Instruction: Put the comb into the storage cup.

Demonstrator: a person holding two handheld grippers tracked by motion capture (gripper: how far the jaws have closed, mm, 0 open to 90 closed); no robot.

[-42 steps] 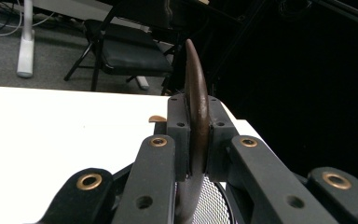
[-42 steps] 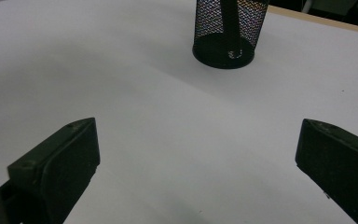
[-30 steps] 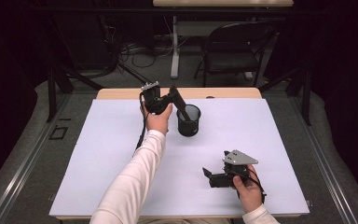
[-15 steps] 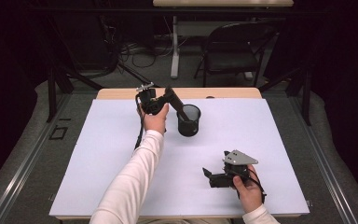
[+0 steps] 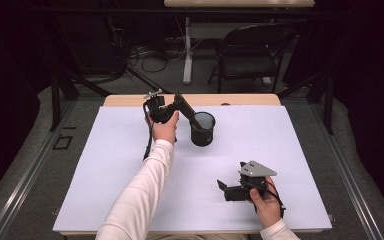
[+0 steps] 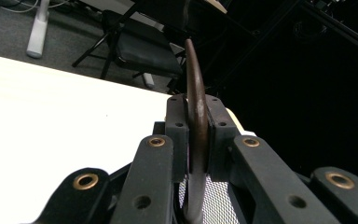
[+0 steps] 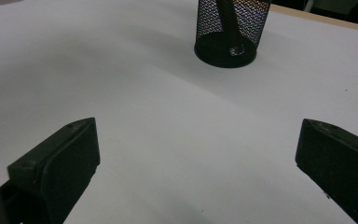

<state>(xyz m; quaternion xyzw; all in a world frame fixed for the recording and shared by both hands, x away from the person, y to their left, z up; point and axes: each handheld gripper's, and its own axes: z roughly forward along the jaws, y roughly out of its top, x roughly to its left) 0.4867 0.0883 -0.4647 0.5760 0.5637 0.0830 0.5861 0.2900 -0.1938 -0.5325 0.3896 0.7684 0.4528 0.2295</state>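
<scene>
Nearest to me, my right claw [image 5: 223, 188] rests low at the near right of the white worktop [image 5: 290, 150], its jaws spread wide with nothing between them; in the right gripper view they stand far apart at the bottom corners with bare white surface between. Farther out, my left claw [image 5: 189, 113] is reached toward the back of the worktop, angled down over the black mesh pen cup [image 5: 202, 128]. In the left gripper view its jaws are pinched tight on a thin, dark brown curved strip [image 6: 196, 116], gripped edge-on, which rises past the jaw tips and runs down into the mesh below; I cannot tell what the strip is. The pen cup stands upright, a little behind the middle of the worktop, well apart from my right claw, with a dark slanted shaft [image 7: 226, 18] inside it in the right gripper view. Beyond the worktop's far edge, a black chair [image 5: 252, 52] stands on the grey floor.
</scene>
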